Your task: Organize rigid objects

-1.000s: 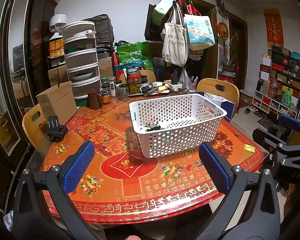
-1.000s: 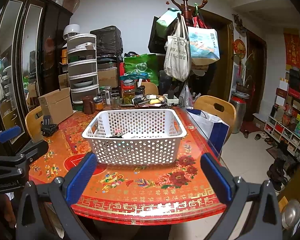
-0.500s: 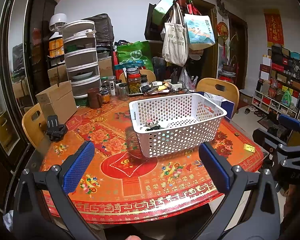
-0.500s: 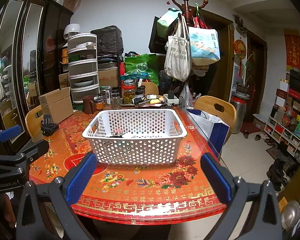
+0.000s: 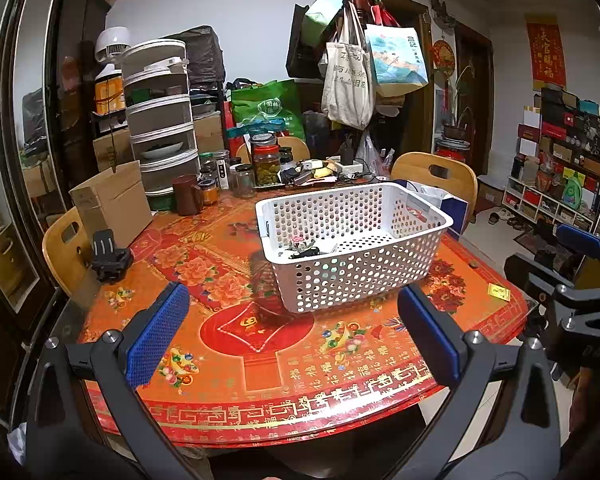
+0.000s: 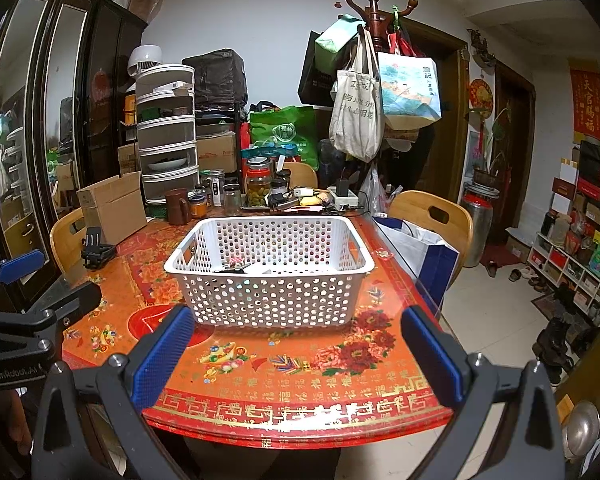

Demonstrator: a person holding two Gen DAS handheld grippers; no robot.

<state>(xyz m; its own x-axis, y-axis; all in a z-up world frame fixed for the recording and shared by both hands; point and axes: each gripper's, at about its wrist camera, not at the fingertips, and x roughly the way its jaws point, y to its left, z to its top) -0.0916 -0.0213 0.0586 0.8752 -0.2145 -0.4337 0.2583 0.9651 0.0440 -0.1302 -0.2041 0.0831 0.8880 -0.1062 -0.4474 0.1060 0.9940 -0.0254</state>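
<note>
A white perforated basket (image 5: 364, 276) stands on the red patterned table (image 5: 260, 344); it also shows in the right wrist view (image 6: 272, 304). Several small items (image 5: 306, 249) lie in its near left corner, also seen in the right wrist view (image 6: 244, 267). My left gripper (image 5: 292, 332) is open and empty, held back over the table's near edge. My right gripper (image 6: 296, 344) is open and empty, in front of the basket. A black clamp-like object (image 5: 108, 258) sits at the table's left edge, and shows in the right wrist view (image 6: 96, 250).
A cardboard box (image 5: 112, 204), a brown mug (image 5: 186, 196), jars (image 5: 266, 160) and cables crowd the table's far side. Wooden chairs (image 5: 436, 176) stand around it. A small yellow card (image 5: 499, 292) lies at the right edge. A coat rack with bags (image 5: 352, 72) stands behind.
</note>
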